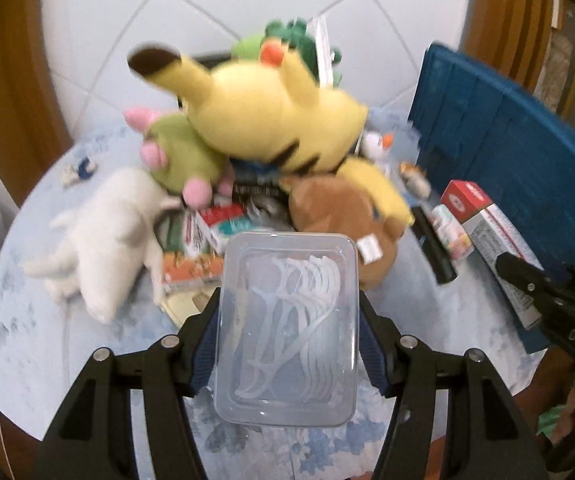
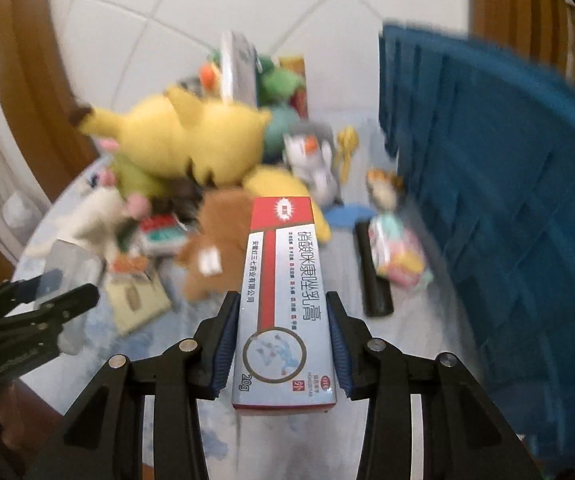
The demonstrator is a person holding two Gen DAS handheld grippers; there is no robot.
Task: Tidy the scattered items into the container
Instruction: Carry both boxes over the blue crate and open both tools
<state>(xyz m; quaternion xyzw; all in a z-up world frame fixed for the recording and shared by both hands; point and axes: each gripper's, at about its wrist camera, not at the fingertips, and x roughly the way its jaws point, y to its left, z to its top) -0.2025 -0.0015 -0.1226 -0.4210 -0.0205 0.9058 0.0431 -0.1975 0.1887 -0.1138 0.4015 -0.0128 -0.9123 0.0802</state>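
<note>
My left gripper (image 1: 287, 308) is shut on a clear plastic box of white floss picks (image 1: 287, 328), held above the table. In the right wrist view my right gripper (image 2: 281, 312) is shut on a red, white and blue ointment carton (image 2: 283, 300), also lifted off the table. The blue plastic crate (image 1: 507, 152) (image 2: 507, 220) stands at the right. On the table lie a yellow plush (image 1: 279, 120) (image 2: 191, 144), a white plush (image 1: 107, 240), a green and pink plush (image 1: 179, 156), a brown plush (image 1: 335, 216) (image 2: 215, 236) and small packets. The right gripper's finger (image 1: 527, 276) and its carton (image 1: 487, 216) show in the left view.
A round table with a pale blue cloth (image 1: 47, 340) holds a black tube (image 2: 373, 280), a pastel packet (image 2: 397, 256), a small card box (image 2: 135, 296) and more toys behind. White tiled floor (image 1: 207, 0) lies beyond. Wooden furniture stands at both sides.
</note>
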